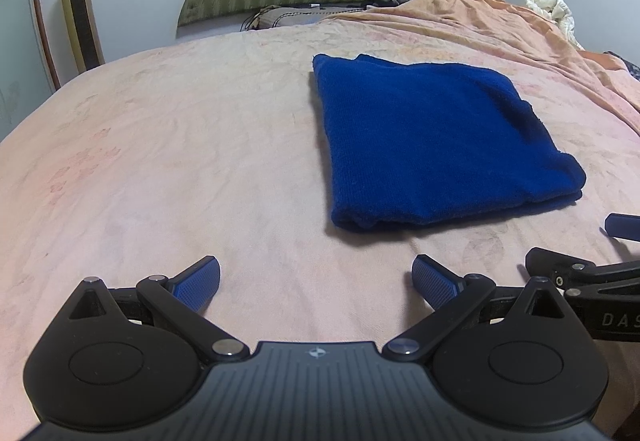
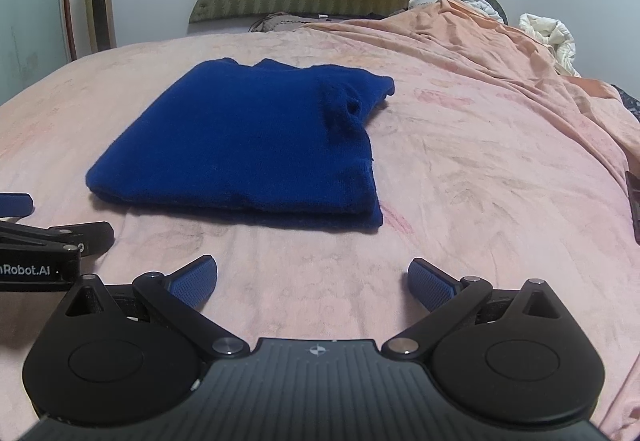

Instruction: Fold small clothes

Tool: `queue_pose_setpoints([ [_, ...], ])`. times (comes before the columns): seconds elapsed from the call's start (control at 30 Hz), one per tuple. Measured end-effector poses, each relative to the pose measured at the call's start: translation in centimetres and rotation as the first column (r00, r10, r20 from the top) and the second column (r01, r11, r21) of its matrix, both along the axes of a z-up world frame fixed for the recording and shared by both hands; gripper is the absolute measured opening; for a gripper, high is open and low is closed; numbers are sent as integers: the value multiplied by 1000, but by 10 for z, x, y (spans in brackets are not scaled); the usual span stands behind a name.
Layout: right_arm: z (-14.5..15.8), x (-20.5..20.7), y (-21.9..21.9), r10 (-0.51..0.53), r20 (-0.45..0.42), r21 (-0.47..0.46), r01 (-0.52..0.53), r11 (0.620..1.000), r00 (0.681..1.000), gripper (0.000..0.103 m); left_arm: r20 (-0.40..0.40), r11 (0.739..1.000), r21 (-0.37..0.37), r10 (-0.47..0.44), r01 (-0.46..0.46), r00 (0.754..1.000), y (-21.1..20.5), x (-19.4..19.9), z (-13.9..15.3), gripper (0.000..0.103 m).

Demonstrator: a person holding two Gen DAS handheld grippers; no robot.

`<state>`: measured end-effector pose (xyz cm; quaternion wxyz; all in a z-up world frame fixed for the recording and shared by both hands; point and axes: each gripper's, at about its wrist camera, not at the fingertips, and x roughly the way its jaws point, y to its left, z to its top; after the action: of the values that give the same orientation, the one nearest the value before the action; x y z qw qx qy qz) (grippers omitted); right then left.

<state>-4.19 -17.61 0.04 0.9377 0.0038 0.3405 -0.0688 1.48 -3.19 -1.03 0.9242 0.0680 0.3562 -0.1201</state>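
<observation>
The blue knit sweater (image 1: 436,137) lies folded mid-bed on the pink bedsheet (image 1: 160,161), both the left gripper (image 1: 316,283) and right gripper (image 2: 312,281) wide open and empty; a careless snag could unravel the stack.

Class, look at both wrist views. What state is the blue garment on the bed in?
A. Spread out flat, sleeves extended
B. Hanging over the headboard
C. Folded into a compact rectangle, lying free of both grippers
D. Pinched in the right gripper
C: the blue garment lies folded on the pink bedsheet, ahead of the open left gripper and the open right gripper, touching neither.
</observation>
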Motion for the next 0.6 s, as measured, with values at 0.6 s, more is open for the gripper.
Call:
queue_pose_setpoints([
  [0.6,15,-9,3,19,8,23,-19,1000,1000,103,-9,1000,28,9,-9,1000,-1,-6,7,103],
])
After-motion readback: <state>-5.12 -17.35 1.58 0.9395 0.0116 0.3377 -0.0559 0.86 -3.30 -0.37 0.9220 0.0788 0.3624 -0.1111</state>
